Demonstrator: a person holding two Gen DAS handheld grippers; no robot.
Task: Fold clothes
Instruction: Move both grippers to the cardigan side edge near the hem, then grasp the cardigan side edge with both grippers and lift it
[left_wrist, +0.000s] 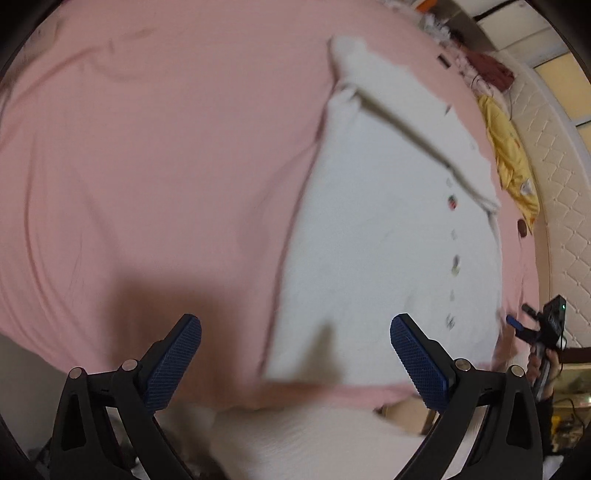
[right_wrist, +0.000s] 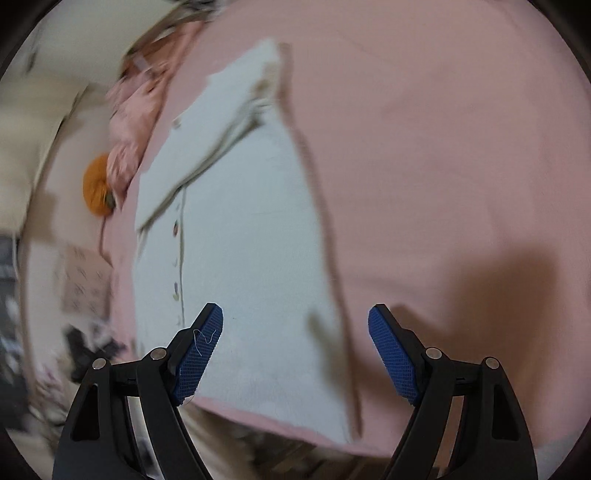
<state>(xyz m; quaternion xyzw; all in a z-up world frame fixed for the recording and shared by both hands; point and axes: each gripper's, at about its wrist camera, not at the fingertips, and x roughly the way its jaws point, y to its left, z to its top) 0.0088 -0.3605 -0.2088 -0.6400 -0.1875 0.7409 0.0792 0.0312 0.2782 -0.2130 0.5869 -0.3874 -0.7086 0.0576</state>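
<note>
White buttoned cardigan (left_wrist: 388, 240) lies flat on the pink bedsheet (left_wrist: 147, 166), one sleeve already folded across the upper part. Its long axis runs away from both cameras, hem nearest the fingers, collar end far. Left gripper (left_wrist: 295, 354) is wide open and empty, with the hem corner ahead and to its right. Right gripper (right_wrist: 295, 347) is also wide open and empty, over the hem with the garment's right edge between its fingers. Right looks nearer the hem. Both views are motion-blurred. Likely next: grab the hem and fold toward the collar.
</note>
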